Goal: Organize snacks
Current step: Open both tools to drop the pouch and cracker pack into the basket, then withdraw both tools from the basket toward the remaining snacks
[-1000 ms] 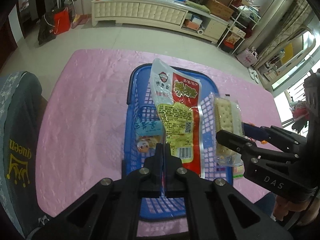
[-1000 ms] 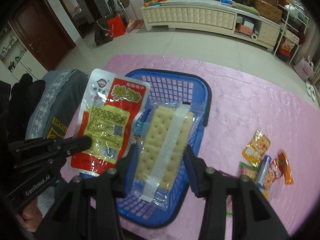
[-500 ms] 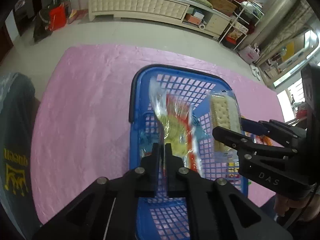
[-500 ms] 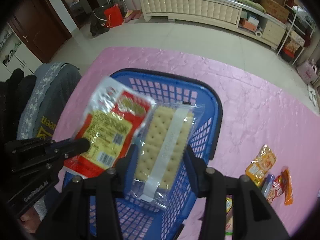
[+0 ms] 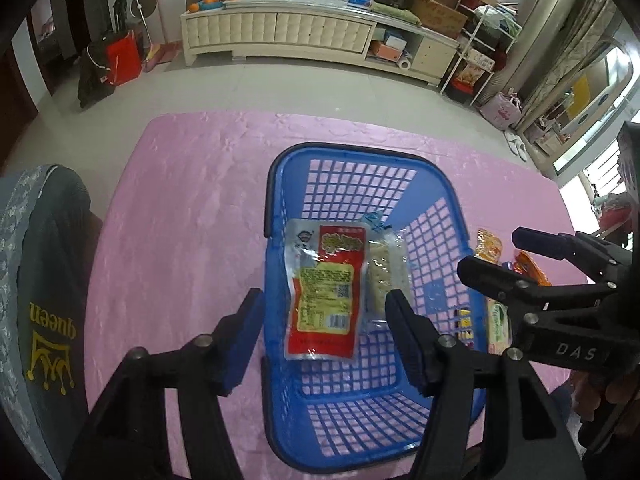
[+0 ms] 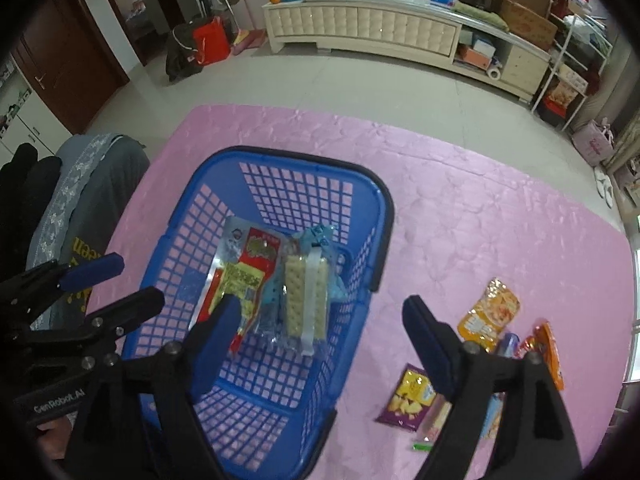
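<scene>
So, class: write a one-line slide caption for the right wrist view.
Right gripper opening above the blue basket; crackers dropped inside, more snacks waiting.

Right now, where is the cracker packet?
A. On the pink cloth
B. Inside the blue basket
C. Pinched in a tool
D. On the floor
B: the cracker packet lies inside the blue basket, beside the red and yellow snack bag, with no tool touching it.
</scene>
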`<state>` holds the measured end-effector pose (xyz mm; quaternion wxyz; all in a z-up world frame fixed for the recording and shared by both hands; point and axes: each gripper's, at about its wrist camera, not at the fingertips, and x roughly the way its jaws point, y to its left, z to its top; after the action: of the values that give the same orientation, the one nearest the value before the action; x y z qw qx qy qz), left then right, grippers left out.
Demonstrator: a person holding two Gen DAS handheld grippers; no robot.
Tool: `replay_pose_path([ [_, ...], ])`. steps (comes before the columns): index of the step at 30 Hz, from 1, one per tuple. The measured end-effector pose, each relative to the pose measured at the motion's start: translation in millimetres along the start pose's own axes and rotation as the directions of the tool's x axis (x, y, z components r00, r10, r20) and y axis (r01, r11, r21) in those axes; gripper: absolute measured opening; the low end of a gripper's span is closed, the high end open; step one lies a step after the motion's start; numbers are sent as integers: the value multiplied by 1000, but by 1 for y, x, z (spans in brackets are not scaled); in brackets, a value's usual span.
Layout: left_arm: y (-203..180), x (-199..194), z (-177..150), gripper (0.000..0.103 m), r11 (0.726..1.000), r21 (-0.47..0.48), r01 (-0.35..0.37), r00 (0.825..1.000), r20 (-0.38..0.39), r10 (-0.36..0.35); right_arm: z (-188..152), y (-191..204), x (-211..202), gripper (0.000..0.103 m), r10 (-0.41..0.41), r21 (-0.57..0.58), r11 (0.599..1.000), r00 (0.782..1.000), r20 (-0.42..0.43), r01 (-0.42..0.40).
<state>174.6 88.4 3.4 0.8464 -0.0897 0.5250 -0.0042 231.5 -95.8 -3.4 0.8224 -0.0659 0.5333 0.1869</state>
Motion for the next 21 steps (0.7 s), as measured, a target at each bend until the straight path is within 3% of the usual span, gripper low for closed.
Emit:
replay_pose_path([
  [12, -44, -39, -21, 61, 999, 45, 21, 999, 45, -23, -33, -22, -54, 86, 17, 55, 998, 998, 56, -20],
  [21, -103, -52, -34, 61, 993, 111, 47, 996, 70, -55, -68, -60, -96, 86, -13, 93, 996, 993, 116, 2],
])
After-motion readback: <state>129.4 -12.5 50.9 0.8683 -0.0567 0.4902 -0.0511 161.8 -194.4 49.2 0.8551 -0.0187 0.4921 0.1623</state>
